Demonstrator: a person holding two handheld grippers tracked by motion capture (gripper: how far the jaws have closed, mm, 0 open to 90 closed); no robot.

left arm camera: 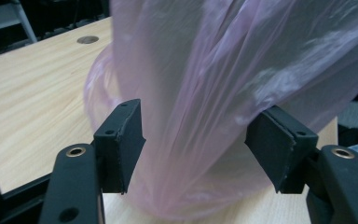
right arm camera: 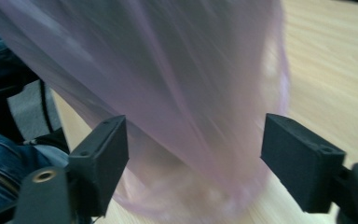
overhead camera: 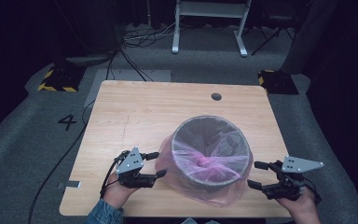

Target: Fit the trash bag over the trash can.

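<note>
Both grippers flank a lined wastebasket, jaws spread.
Left gripper (overhead camera: 157, 164) sits at the near-left side of the pink bag (overhead camera: 200, 191), released, its jaws either side of the film without pinching it; right gripper (overhead camera: 257, 175) waits just beside the near-right, also released. Mesh wastebasket (overhead camera: 212, 151) stands right of centre on the wooden table (overhead camera: 135, 112), toward its near edge.

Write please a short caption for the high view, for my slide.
A person holds the open left gripper and right gripper on either side of a mesh bin lined with a pink bag.
</note>
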